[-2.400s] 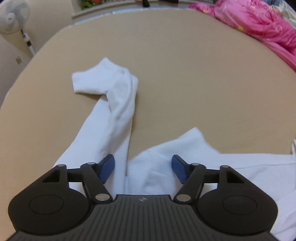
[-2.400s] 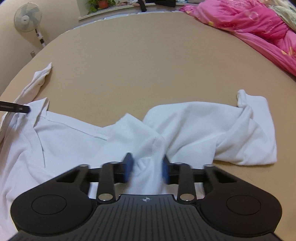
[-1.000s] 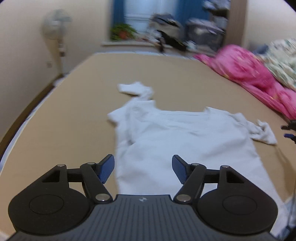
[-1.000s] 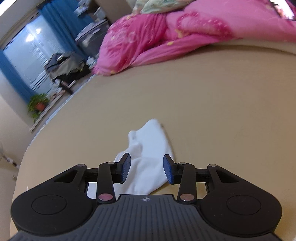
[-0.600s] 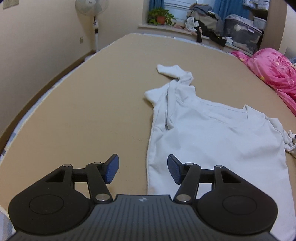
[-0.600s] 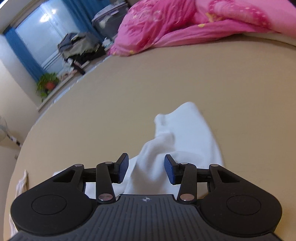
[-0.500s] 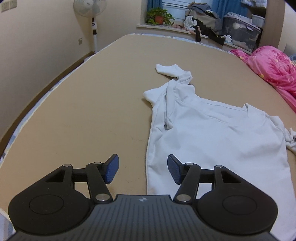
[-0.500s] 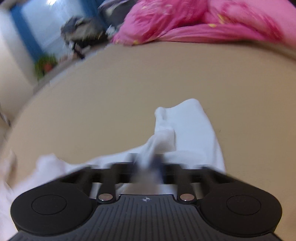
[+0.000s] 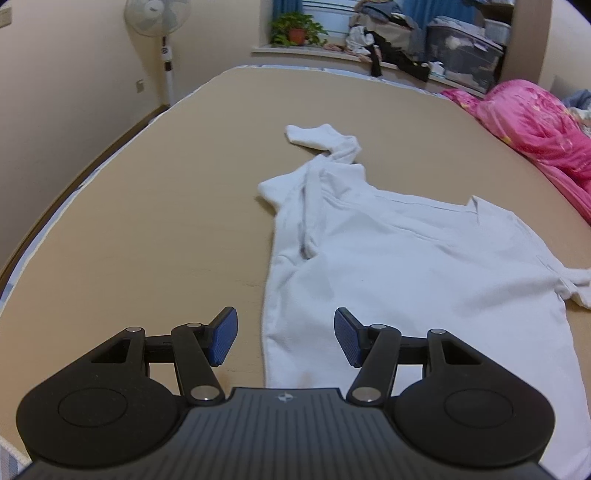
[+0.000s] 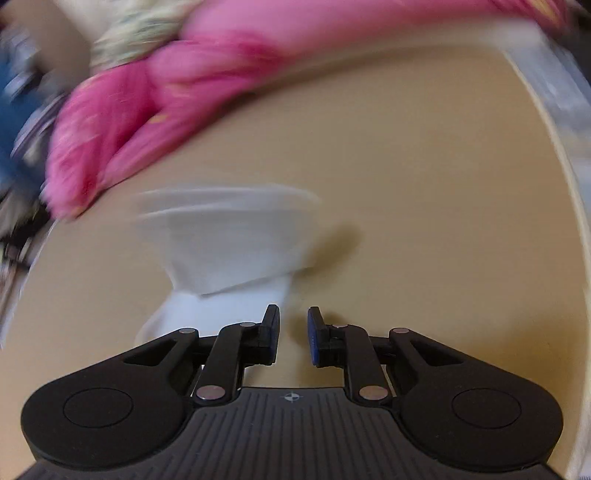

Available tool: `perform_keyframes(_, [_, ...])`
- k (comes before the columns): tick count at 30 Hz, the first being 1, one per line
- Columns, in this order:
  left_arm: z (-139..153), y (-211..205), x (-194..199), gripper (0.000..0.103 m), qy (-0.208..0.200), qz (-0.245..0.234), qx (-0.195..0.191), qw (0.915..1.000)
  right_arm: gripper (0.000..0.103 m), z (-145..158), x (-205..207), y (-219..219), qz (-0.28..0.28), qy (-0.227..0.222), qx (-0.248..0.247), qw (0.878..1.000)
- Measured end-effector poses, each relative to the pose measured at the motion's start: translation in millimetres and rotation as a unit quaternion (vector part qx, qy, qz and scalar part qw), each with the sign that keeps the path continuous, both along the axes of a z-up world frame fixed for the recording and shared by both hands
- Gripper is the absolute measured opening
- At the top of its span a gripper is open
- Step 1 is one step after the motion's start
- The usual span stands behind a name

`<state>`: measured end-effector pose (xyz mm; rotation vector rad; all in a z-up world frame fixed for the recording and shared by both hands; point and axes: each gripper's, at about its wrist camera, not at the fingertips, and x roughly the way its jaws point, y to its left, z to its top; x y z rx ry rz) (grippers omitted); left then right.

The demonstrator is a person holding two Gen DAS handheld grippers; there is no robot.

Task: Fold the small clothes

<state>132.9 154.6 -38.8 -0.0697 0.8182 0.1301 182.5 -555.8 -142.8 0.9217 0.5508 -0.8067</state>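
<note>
White long-sleeved shirt lay spread flat on the tan bed, its hem toward me and its collar toward the far side. At far left of my left wrist view a standing fan stood against the wall, and a potted plant sat on the window ledge beyond the bed. One sleeve trailed away from the shirt's shoulder, bent and twisted. My left claw hovered over the shirt's near left edge, its blue pads parted fairly wide and gripping nothing; the hem's side seam lay below the gap. Further right, a pink quilt was heaped on the bed's far right side.

My right wrist view was blurred. The same pink quilt filled the upper left there, and the shirt's other sleeve lay bunched on the bed, left of centre. My right claw was just beside that sleeve's near end, its jaws narrowly parted and opening, with only bare bed showing between the pads.
</note>
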Motion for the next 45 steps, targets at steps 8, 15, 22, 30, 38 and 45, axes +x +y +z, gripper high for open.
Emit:
perform_keyframes(8, [-5.7,-6.5,7.1,0.064,0.008,-0.011,0.001,0.9999,0.033,-1.4,-3.1,-15.0,0.012,-0.036,0.000,0.999])
perform_keyframes(15, [-15.4,-9.8,12.4,0.064,0.021,-0.013,0.009,0.9997,0.003,-15.1,31.6,-34.4,0.064,-0.048,-0.033,0.996])
perform_keyframes(22, [-22.7,0.1,17.0,0.064,0.040,-0.006,-0.016,0.9990,0.004,5.2,3.6,-59.5,-0.039,-0.087,-0.103,0.990])
perform_keyframes(30, [-28.0,3.0,15.5,0.064,0.058,-0.020,-0.056,0.9965,0.016,39.2,-6.3,-28.1,0.006,-0.051,-0.092,0.994])
perform_keyframes(38, [-19.4,12.1,-26.0,0.050,0.062,-0.029,-0.081,0.9943,0.019,126.2,-56.7,103.4,0.255,-0.108,-0.063,0.959])
perform_keyframes(45, [-30.5,25.5,-88.2,0.023,0.102,-0.033,-0.072,0.9916,0.020,102.0,-138.9,202.0,0.423,-0.027,-0.017,0.905])
